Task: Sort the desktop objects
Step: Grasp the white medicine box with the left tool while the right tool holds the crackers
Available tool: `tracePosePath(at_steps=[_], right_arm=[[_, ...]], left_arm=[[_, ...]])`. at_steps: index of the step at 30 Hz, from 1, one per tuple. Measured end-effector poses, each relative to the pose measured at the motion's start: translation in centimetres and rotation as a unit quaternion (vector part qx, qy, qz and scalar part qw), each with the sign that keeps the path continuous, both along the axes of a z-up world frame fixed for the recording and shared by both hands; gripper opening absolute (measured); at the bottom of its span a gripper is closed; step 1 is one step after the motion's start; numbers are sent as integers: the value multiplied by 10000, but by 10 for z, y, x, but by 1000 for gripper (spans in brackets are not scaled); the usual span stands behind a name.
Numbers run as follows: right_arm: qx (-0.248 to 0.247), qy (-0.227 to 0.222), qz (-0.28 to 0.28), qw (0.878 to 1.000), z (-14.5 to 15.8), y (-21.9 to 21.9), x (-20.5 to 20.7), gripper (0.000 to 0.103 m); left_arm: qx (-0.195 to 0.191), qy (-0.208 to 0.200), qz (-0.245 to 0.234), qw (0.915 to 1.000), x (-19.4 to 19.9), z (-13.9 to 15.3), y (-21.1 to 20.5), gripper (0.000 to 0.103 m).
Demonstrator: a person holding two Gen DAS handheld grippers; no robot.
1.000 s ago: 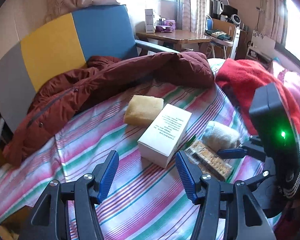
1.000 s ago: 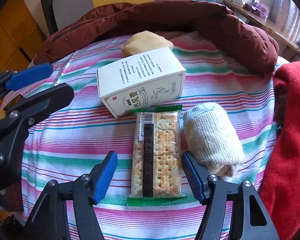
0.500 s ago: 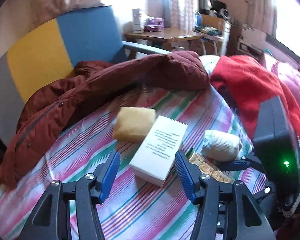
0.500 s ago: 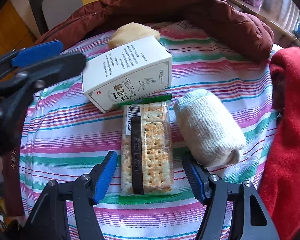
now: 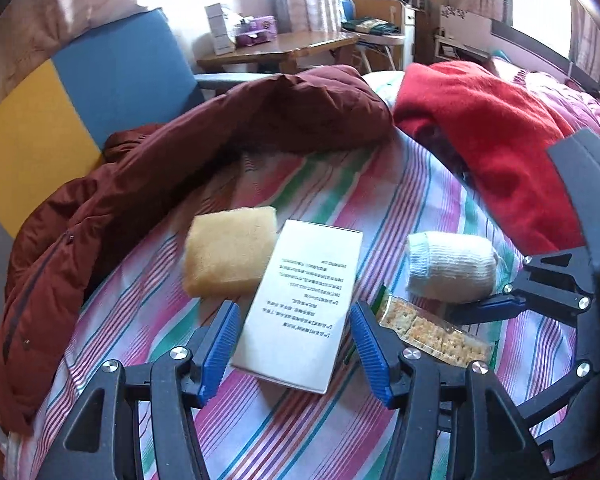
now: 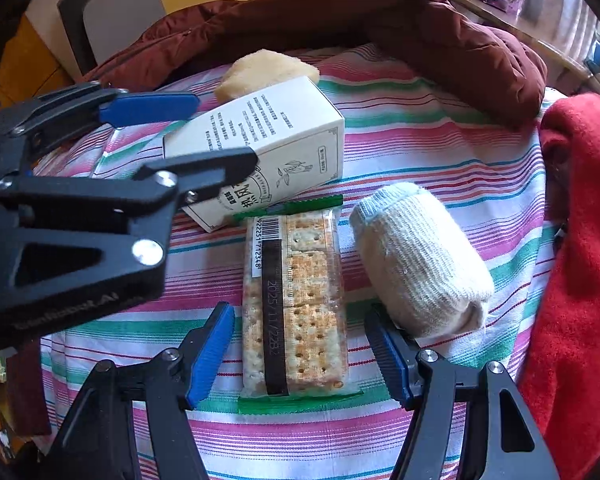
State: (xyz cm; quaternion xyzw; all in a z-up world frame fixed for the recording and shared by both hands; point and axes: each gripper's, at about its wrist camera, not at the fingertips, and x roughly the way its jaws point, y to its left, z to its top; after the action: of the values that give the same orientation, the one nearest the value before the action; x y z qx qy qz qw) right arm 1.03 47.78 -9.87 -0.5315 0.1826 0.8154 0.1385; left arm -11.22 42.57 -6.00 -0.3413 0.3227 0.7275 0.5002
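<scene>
Two grippers are working over a striped bedsheet [image 6: 419, 128]. Since a second ago the left gripper [image 5: 294, 344] has been dropping toward the white rectangular carton with printed text [image 5: 305, 304], and its spread blue pads are now flanking the carton's near end without pressing it; a grasp looks imminent. The right gripper [image 6: 300, 356] is hovering unchanged, jaws apart on either side of the clear-wrapped pack of crackers with green ends [image 6: 296, 300], not pinching it. Crowding the carton are a yellow sponge block [image 5: 230, 252] touching its left edge and the cracker pack at its right corner. A rolled cream knitted sock [image 6: 419, 264] is lying just beside the crackers, against the right pad. A maroon padded jacket [image 5: 180, 152] and red fleece blanket [image 5: 491, 140] are bordering the workspace.
</scene>
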Motion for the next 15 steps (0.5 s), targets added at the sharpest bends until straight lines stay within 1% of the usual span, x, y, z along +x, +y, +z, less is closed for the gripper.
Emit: tracePosePath(at_steps=[3, 7, 12, 15], right_arm=[[15, -1, -11, 10000, 0, 0, 1, 68], [37, -2, 4, 10000, 0, -1, 2, 68], [78, -5, 30, 10000, 0, -3, 4, 68], [139, -21, 85, 9999, 0, -5, 4, 68]], left_arm=[[-82, -65, 16, 9999, -4, -7, 4, 59], [15, -280, 110, 9995, -7, -10, 5, 57], [121, -392, 207, 9989, -6, -9, -3, 53], [183, -479, 350, 9981, -5, -7, -12, 52]])
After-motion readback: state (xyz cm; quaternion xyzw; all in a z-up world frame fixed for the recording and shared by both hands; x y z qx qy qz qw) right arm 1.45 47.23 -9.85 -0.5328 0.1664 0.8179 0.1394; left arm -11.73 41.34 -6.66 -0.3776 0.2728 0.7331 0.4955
